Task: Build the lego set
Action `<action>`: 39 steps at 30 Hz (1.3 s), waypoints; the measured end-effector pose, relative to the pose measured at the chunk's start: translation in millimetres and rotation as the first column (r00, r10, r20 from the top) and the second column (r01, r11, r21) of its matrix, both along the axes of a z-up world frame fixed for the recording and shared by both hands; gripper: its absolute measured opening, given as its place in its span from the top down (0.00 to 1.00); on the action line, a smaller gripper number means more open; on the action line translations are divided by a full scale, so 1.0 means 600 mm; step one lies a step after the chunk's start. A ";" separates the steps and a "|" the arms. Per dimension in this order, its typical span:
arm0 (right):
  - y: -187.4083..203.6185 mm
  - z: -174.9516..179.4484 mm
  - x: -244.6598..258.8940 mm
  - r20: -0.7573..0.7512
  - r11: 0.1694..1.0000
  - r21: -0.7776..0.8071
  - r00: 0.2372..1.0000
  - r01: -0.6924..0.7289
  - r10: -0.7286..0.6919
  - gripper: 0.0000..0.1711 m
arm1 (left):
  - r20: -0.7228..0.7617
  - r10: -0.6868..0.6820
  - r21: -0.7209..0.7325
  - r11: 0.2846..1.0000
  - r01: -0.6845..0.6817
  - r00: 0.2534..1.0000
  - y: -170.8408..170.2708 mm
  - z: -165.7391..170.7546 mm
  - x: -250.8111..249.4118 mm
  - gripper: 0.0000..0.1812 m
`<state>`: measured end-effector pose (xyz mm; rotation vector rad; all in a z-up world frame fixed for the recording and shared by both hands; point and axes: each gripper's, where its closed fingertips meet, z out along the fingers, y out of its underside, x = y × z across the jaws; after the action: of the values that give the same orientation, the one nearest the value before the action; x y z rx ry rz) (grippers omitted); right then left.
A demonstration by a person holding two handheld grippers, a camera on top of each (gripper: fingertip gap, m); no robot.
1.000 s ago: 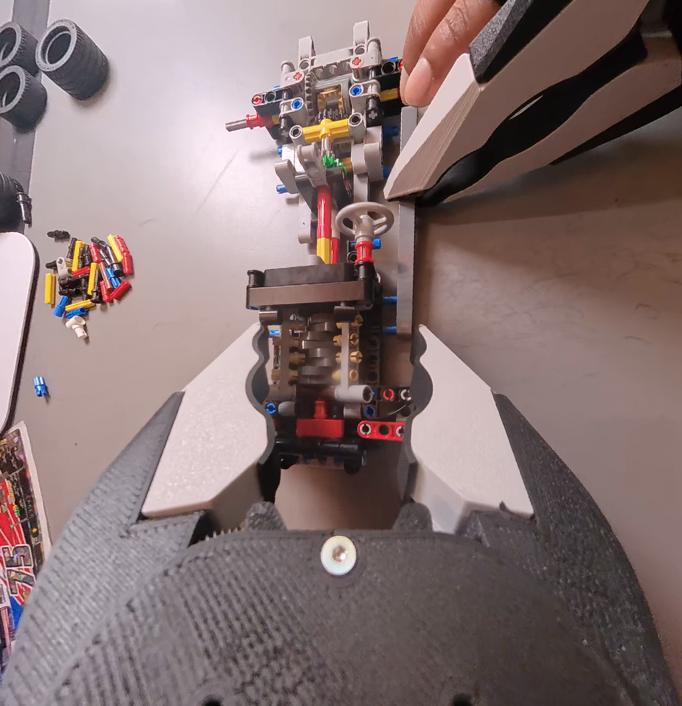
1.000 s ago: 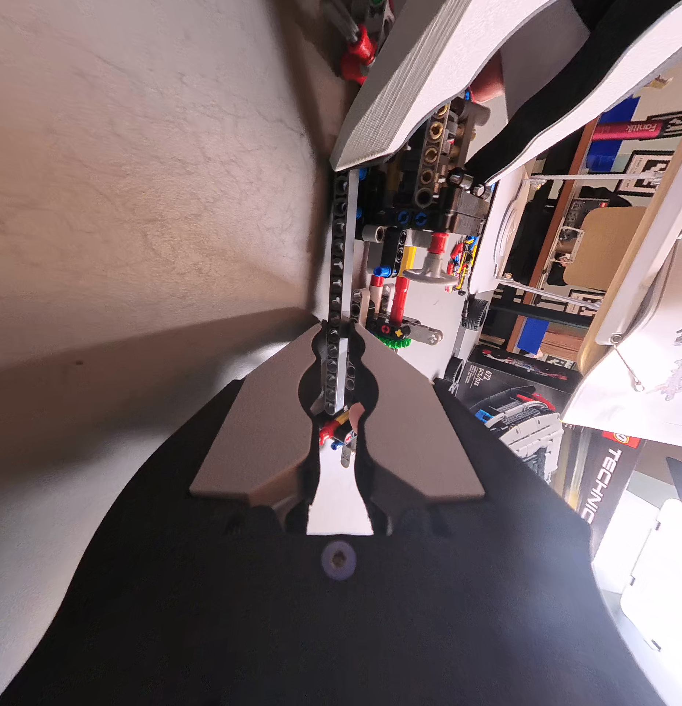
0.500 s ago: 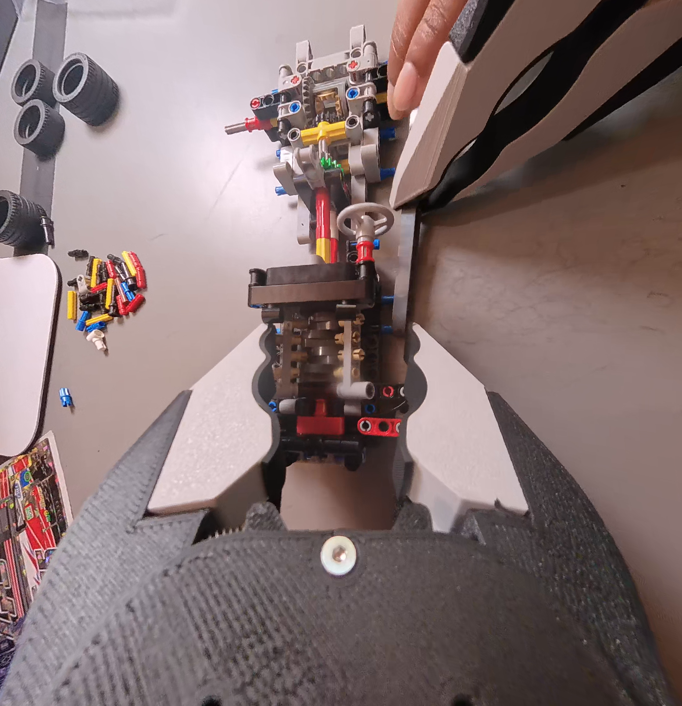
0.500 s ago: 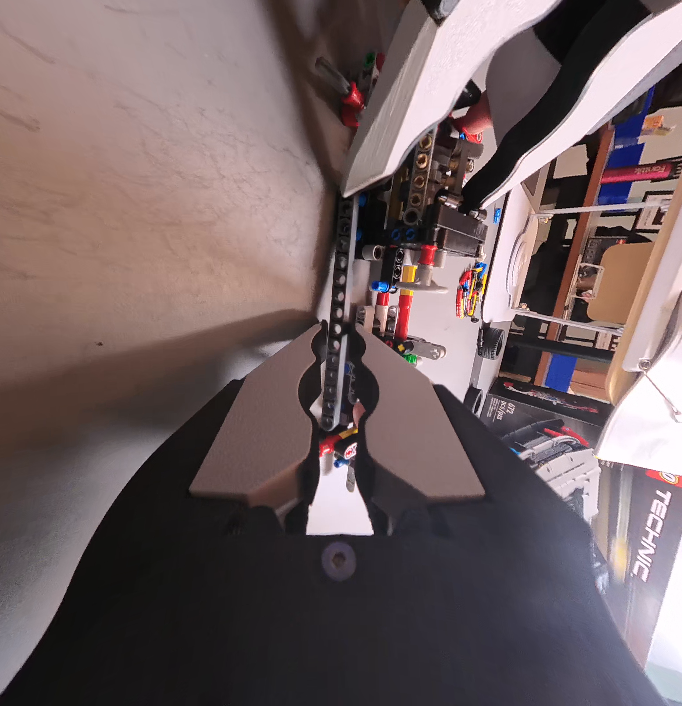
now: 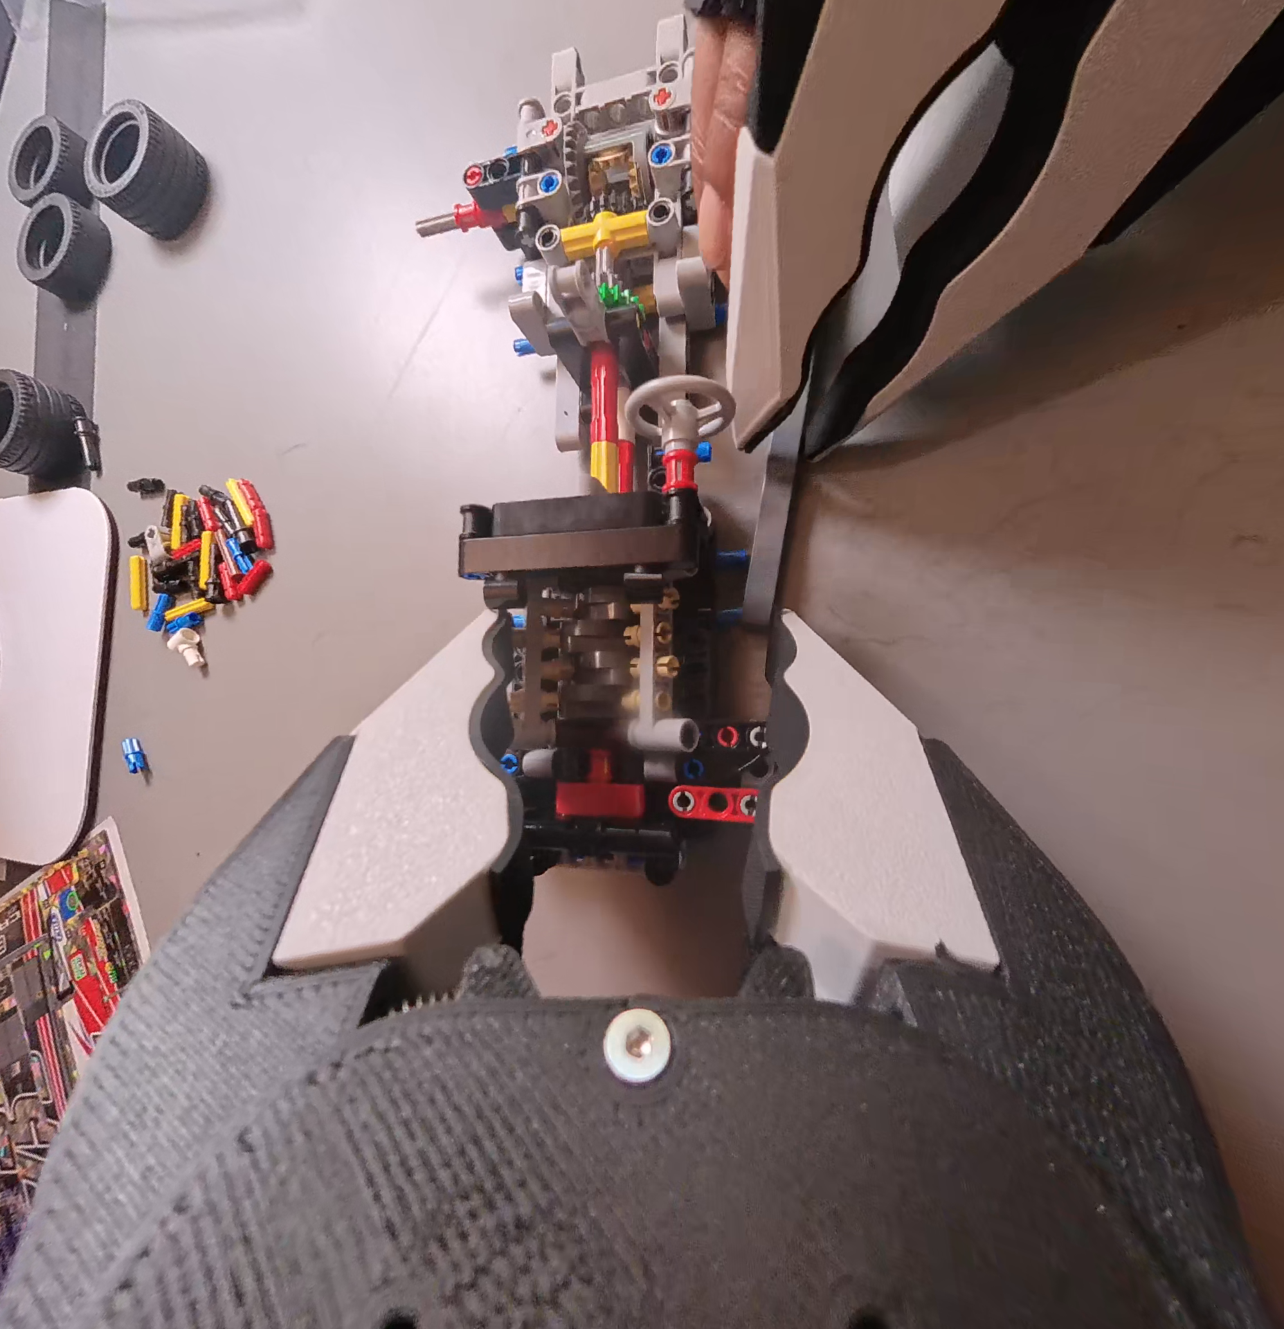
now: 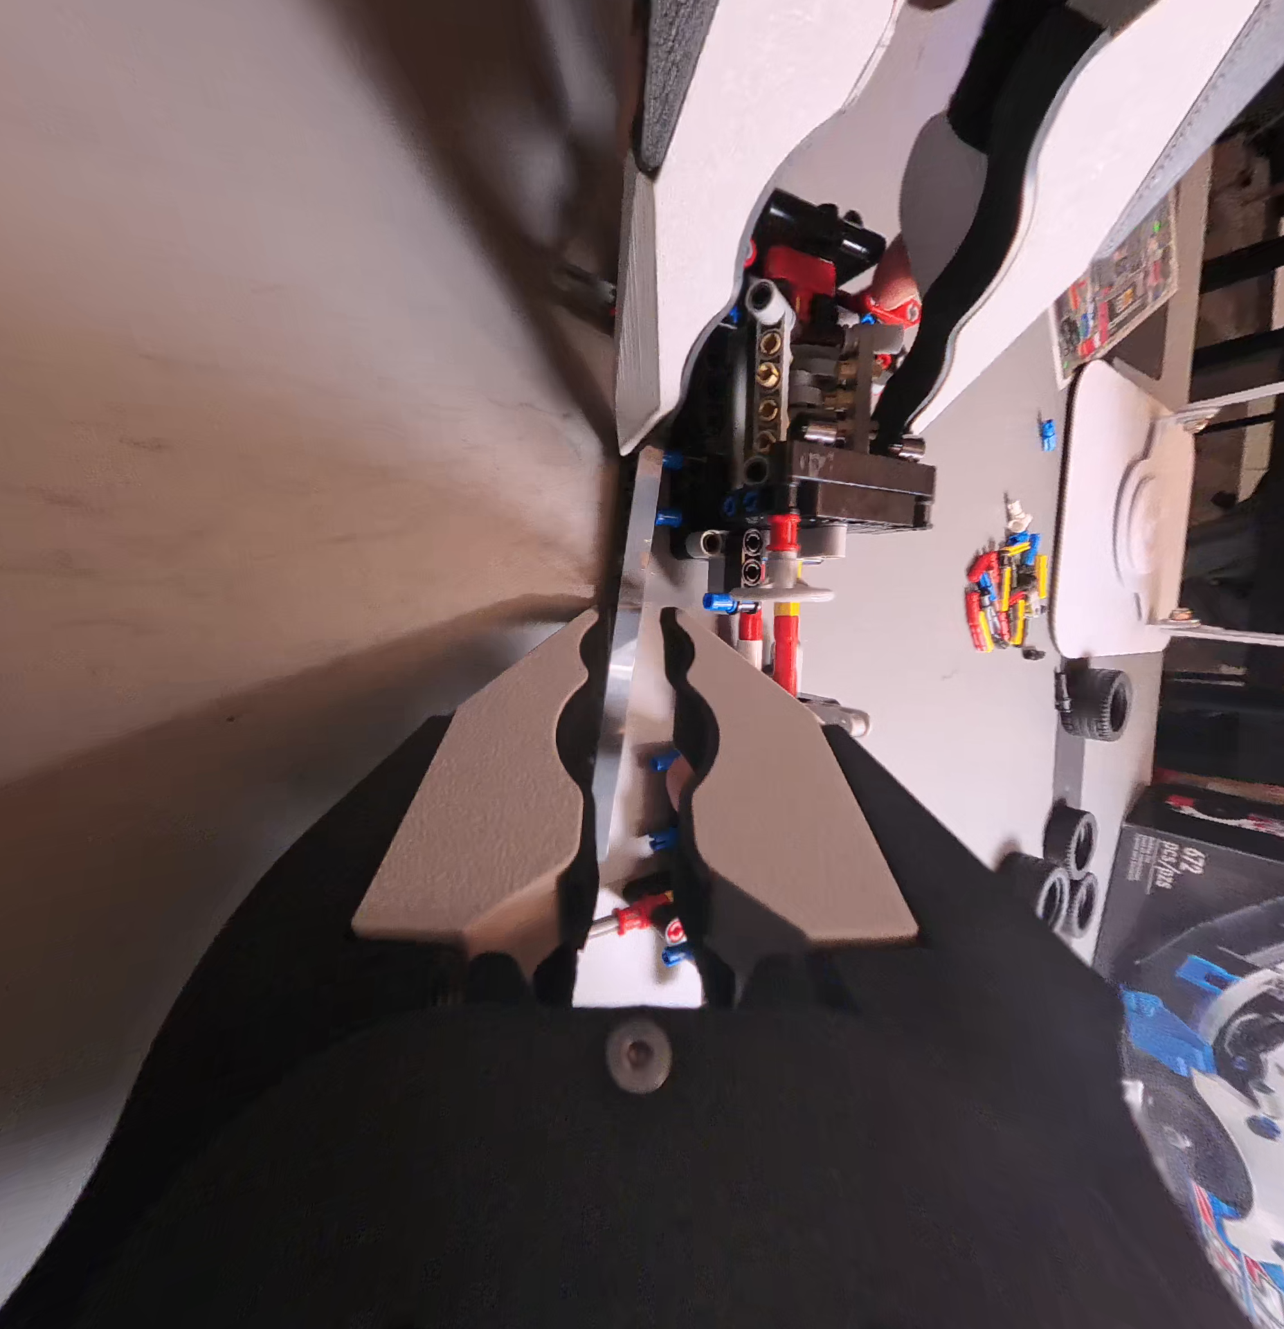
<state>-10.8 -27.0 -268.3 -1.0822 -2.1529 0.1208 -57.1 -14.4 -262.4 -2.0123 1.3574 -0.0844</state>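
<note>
The lego car chassis (image 5: 595,546) lies lengthwise on the grey table, with a steering wheel, a black frame and an engine block. My left gripper (image 5: 635,719) is shut on its rear engine end, one finger on each side. A long dark grey beam (image 5: 772,532) runs along the chassis's right side, next to blue pins that stick out. My right gripper (image 6: 631,647) is shut on this beam (image 6: 624,546); in the left wrist view it (image 5: 775,424) shows at the upper right. A person's finger (image 5: 714,144) rests by the front axle. The chassis (image 6: 804,446) also shows in the right wrist view.
Several black tyres (image 5: 121,172) lie at the far left. A pile of small coloured pins (image 5: 200,554) sits beside a white tray (image 5: 42,669). A sticker sheet (image 5: 42,971) lies at the lower left. The set's box (image 6: 1214,971) stands off to the side.
My right gripper has slid down the beam towards the left gripper and rolled, so the beam now shows edge-on. The left gripper keeps its grip on the chassis.
</note>
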 end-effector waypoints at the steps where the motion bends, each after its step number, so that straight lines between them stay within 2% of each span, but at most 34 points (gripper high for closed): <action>1: 0.001 -0.002 -0.001 0.011 1.000 -0.004 1.000 0.002 -0.002 0.95 | 0.001 0.001 -0.003 1.000 -0.001 1.000 0.000 0.000 0.000 0.61; 13: 0.010 -0.004 -0.007 0.055 0.999 -0.034 0.998 -0.002 0.004 0.97 | 0.001 0.001 -0.021 1.000 -0.001 1.000 0.005 -0.002 -0.003 0.61; 27: 0.016 -0.004 -0.011 0.040 0.998 -0.069 0.999 -0.011 0.014 0.97 | 0.001 -0.014 -0.030 0.999 0.014 1.000 0.013 -0.003 -0.009 0.62; 34: 0.018 -0.004 -0.010 0.015 0.982 -0.187 1.000 0.029 -0.027 0.97 | 0.015 -0.032 -0.006 0.999 0.032 0.999 0.014 -0.002 -0.007 0.62; 39: 0.022 0.001 -0.008 0.007 0.976 -0.213 0.999 0.054 -0.054 1.00 | 0.042 -0.035 0.004 0.999 0.035 0.999 0.016 0.003 -0.006 0.64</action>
<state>-15.4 -13.9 -267.9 -1.2610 -2.1453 0.3324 -60.7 -4.8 -260.3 -1.9736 1.3650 -0.1395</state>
